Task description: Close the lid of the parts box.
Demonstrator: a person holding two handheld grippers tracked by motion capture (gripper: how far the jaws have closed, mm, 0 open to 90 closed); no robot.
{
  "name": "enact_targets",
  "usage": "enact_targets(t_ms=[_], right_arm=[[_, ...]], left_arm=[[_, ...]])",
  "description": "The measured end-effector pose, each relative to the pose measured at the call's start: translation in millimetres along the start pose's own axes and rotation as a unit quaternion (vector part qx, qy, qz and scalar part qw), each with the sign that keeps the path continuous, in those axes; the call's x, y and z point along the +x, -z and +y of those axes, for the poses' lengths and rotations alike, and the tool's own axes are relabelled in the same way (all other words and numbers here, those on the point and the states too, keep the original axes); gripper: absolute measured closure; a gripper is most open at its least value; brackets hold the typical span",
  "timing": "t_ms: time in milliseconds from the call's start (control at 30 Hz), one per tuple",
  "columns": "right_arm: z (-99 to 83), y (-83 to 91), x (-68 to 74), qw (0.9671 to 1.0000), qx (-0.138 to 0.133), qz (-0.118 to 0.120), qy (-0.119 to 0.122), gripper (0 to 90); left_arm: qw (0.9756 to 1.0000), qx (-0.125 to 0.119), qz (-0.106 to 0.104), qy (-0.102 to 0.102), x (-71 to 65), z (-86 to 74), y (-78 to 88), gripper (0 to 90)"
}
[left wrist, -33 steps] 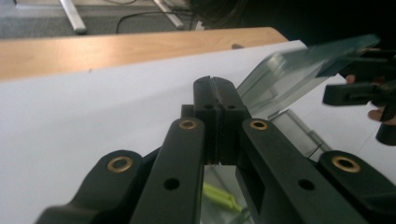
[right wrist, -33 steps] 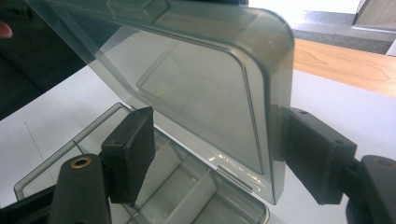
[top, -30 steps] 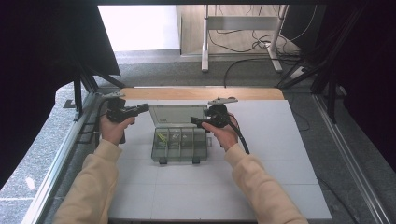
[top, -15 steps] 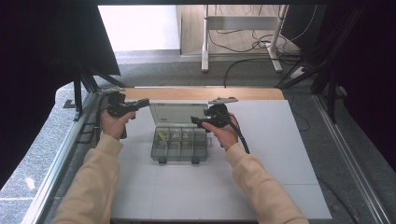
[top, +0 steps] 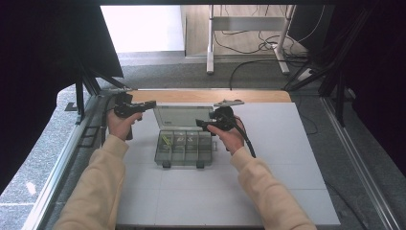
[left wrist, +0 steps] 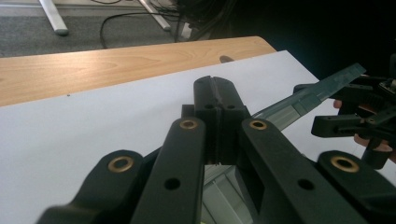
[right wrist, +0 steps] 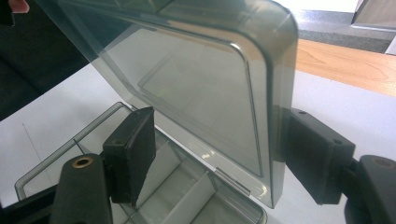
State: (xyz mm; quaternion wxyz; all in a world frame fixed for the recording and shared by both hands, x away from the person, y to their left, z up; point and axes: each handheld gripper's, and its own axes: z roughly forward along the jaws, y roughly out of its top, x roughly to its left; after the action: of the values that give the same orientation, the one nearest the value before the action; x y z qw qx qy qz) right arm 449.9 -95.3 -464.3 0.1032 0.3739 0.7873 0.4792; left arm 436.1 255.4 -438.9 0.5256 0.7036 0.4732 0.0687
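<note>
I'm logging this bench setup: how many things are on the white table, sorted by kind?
Clear plastic compartment box with its hinged lid raised: 1
Black hand-held two-jaw tools: 2, left tool and right tool
Total: 3

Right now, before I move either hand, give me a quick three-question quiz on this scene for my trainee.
1. True or false: the left tongs are shut with nothing between them.
2. The lid of the clear compartment box is: A) shut flat, B) raised open, C) lying off the box.
3. Which tongs have the lid's edge between their jaws?
Key: 1 true; 2 B; 3 the right tongs.
</note>
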Motion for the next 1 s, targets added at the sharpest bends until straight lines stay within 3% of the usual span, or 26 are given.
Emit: enact_targets(t_ms=[200, 467, 867, 1000], right_arm=[[-0.5, -1.3, 0.1, 1.0, 0.004, 0.005, -0.003, 29.2], [-2.5, -0.1, -1.4, 0.9999, 0.014, 0.006, -0.005, 27.6], [-20.9, 36.6, -7.8, 0.9999, 0.013, 0.004, 0.002, 26.5], [-26.0, 53.4, -16.3, 0.9999, 0.008, -0.007, -0.008, 31.1]], left_arm=[[0.9999, 0.004, -0.001, -0.012, -6.7, 0.4, 1.2, 89.8], [0.9999, 0.009, 0.004, -0.013, -5.5, -1.3, 0.3, 89.6], [0.9998, 0.012, -0.002, -0.018, -7.0, -4.9, -0.4, 89.7], [0.9998, 0.011, -0.005, -0.014, -5.4, -8.7, -0.5, 89.7]])
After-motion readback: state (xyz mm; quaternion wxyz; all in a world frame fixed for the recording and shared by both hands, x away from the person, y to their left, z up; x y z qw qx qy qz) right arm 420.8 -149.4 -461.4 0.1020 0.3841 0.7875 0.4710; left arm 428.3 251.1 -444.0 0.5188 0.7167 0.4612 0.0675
